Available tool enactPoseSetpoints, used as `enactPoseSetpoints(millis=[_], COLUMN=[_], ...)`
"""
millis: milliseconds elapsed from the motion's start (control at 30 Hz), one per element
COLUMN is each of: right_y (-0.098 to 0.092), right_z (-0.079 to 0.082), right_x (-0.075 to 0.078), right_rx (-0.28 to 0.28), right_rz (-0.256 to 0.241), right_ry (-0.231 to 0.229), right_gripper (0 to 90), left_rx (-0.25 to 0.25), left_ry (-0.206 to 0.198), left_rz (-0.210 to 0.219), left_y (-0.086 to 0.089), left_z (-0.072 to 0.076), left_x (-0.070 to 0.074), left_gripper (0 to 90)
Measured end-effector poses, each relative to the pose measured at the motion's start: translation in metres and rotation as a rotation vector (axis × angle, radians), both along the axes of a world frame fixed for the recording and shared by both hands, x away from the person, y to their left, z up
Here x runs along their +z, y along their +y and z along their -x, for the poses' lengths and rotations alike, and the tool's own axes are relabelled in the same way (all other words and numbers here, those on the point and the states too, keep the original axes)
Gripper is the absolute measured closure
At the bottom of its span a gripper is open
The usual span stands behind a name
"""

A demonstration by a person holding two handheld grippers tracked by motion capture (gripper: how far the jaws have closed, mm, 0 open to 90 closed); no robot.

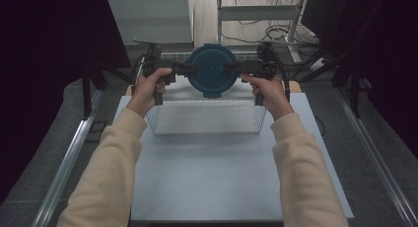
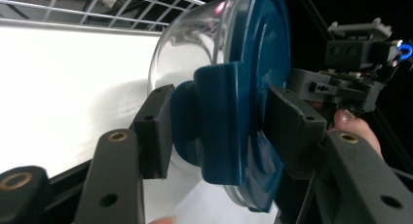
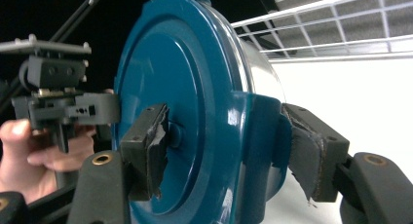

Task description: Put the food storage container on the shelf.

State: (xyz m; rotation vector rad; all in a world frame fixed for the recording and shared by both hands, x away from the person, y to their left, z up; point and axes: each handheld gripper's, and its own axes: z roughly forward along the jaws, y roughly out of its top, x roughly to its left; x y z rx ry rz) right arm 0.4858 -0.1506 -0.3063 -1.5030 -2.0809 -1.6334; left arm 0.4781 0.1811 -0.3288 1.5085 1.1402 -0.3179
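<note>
The container point(image 1: 213, 70), a clear glass bowl capped by a round blue lid point(image 3: 195, 102), hangs in the air above the far edge of the wire basket point(image 1: 207, 119), gripped from both sides. The left tool point(image 1: 178, 69) pinches one blue latch tab point(image 2: 221, 121) at the lid's rim, and the right tool point(image 1: 242, 67) pinches the tab point(image 3: 258, 136) on the opposite side; each has one pad on the lid's face and one behind the tab. The glass is probably heavy, stiff, slick and breakable, so the moulded plastic tabs look like the safest hold, with both sides lifted evenly. The basket stands on the white bench point(image 1: 217, 177), with the person's cream sleeves point(image 1: 116, 158) reaching over it.
</note>
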Motion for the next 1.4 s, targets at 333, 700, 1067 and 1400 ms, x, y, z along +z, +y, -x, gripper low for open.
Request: enactPoseSetpoints(millis=[333,700,1067,1400], right_y=[0.001,0.007,0.002,-0.035], right_z=[-0.018,-0.010,0.076,0.155], right_x=[-0.016,-0.013,0.000,-0.048], right_rx=[-0.115,-0.150,-0.107,0.008], right_rz=[-0.089,-0.024,0.228,0.262], right_ry=[0.117,0.073,-0.307,-0.346], right_gripper=[35.9,19.6,12.8,14.4], left_rx=[0.012,0.131,0.111,0.018], left_ry=[0.087,0.027,-0.163,-0.278], left_rz=[0.063,0.024,-0.101,-0.223], left_y=[-0.001,0.000,0.018,0.016], left_z=[-0.017,-0.010,0.065,0.164], left_x=[-0.019,-0.020,-0.025,-0.067], left_gripper=[39.6,25.3,19.9,20.4])
